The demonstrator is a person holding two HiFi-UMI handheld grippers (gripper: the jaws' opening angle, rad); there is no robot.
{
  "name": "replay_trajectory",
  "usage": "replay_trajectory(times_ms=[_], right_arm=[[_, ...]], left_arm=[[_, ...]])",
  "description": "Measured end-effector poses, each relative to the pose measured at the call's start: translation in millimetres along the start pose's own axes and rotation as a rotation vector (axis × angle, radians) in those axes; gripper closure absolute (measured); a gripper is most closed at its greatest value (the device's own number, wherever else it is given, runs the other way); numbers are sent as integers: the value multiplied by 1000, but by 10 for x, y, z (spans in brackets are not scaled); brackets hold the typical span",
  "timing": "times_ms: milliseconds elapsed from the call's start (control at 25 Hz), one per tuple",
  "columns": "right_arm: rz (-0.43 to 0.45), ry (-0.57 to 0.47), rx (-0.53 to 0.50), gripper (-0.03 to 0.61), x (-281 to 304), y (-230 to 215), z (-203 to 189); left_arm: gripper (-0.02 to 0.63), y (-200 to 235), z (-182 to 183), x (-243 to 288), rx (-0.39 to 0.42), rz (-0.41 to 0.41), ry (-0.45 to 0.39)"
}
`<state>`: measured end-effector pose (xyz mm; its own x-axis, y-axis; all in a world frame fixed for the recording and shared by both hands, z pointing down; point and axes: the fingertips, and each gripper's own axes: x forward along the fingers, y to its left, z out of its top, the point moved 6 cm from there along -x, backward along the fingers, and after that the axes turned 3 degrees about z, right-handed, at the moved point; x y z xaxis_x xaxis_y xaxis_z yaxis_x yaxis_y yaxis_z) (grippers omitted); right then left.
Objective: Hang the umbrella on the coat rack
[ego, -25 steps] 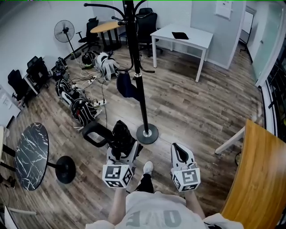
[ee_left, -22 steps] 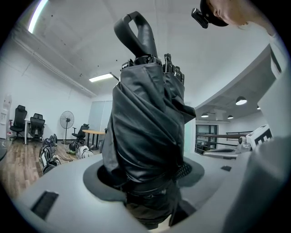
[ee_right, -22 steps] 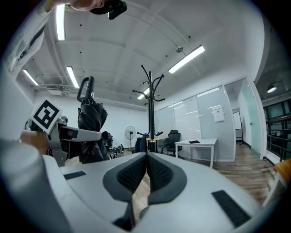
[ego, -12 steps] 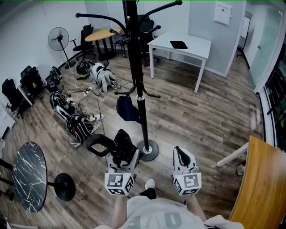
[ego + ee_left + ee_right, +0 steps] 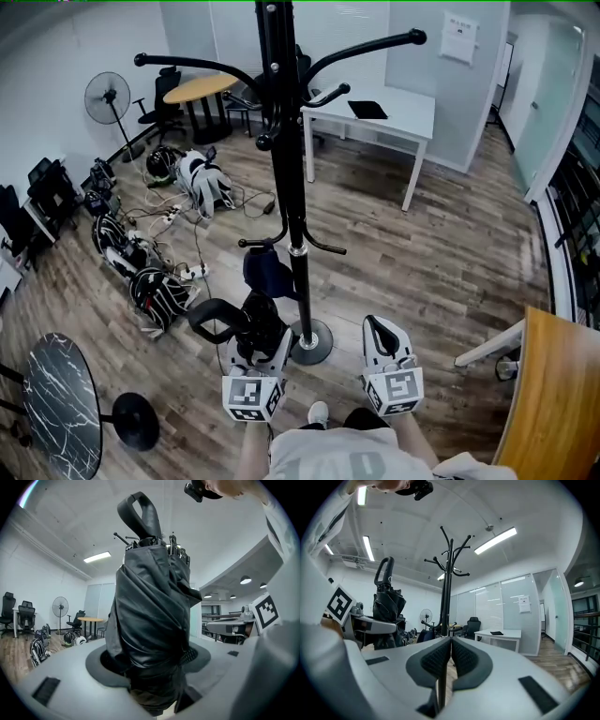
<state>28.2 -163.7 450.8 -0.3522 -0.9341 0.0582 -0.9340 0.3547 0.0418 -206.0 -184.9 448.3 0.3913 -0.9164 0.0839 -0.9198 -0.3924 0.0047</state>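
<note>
My left gripper (image 5: pixel 255 339) is shut on a folded black umbrella (image 5: pixel 253 317), held upright with its loop handle (image 5: pixel 211 320) out to the left. In the left gripper view the umbrella (image 5: pixel 150 616) fills the middle, handle (image 5: pixel 140 515) on top, clamped between the jaws of the left gripper (image 5: pixel 154 686). The black coat rack (image 5: pixel 286 169) stands right in front of me, its round base (image 5: pixel 309 342) just beyond the umbrella. A dark garment (image 5: pixel 267 272) hangs on a low hook. My right gripper (image 5: pixel 382 336) is shut and holds nothing; in its own view the coat rack (image 5: pixel 449 573) rises ahead of the right gripper (image 5: pixel 450 660).
A white desk (image 5: pixel 375 108) stands behind the rack to the right. Bags and cables (image 5: pixel 141 272) lie on the wood floor at left, with a fan (image 5: pixel 105 98) behind. A marble round table (image 5: pixel 61 403) is at lower left, a wooden tabletop (image 5: pixel 553 394) at lower right.
I have stepped closer to the coat rack: its base has slid down towards my grippers and its upper hooks have come into view. Both grippers keep their hold and pose.
</note>
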Motion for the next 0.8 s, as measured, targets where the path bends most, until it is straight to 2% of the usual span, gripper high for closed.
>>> replay_trajectory(times_ms=[480, 600, 800], right_arm=[[100, 3, 16, 548, 463, -397, 0], [112, 0, 23, 548, 516, -442, 4], [103, -7, 28, 548, 501, -555, 6]], left_arm=[[316, -179, 25, 360, -50, 71, 37], [316, -202, 68, 403, -39, 90, 55], [316, -318, 244, 572, -56, 53, 89]])
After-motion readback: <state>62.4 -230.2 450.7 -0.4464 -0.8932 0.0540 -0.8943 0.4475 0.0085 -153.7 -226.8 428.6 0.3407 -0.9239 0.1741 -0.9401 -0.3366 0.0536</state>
